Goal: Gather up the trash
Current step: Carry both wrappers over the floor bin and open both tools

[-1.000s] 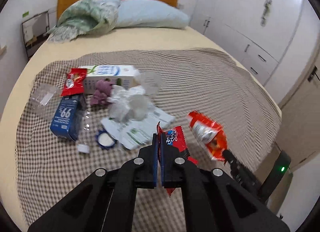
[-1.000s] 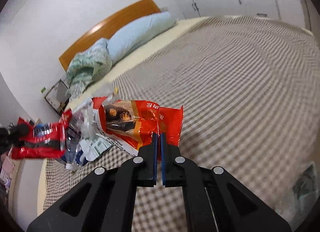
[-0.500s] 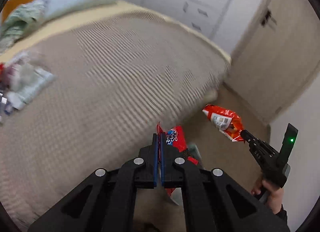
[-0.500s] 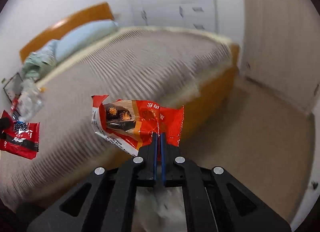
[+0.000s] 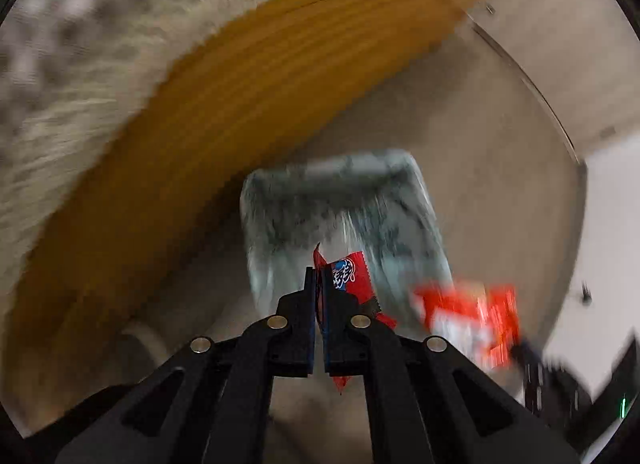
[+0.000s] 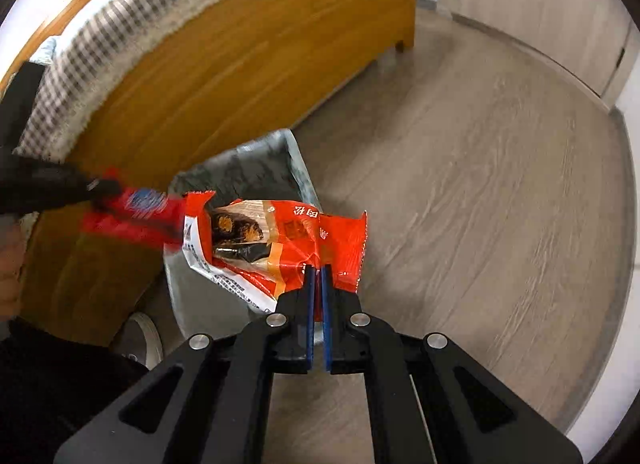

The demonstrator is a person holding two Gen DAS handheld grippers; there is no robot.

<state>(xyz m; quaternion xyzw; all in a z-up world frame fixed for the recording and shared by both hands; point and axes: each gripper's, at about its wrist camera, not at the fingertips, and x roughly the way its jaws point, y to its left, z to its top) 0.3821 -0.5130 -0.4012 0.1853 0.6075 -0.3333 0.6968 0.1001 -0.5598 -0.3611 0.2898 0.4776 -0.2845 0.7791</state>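
Note:
A bin lined with a grey-green bag (image 5: 340,200) stands on the floor beside the bed's foot. My left gripper (image 5: 318,276) hangs over it with a red wrapper (image 5: 348,276) between its pads; its jaws are opening and the wrapper still sits in the narrow gap. My right gripper (image 6: 318,272) is shut on the corner of an orange-red snack bag (image 6: 280,236), held above the bin (image 6: 296,168). In the right wrist view the left gripper (image 6: 108,186) comes in from the left with the red wrapper (image 6: 136,212). The snack bag (image 5: 468,320) appears blurred at the left wrist view's right.
The bed's wooden footboard (image 6: 200,76) rises just behind the bin, with a checked blanket (image 6: 100,44) hanging over its top. Wood-look floor (image 6: 480,184) spreads to the right up to a pale wall. A shoe (image 6: 140,336) and a person's hand (image 6: 8,264) are at the lower left.
Both grippers have swung from over the bed, past its foot and down to the bin on the floor, each carrying its wrapper. They now point steeply downward.

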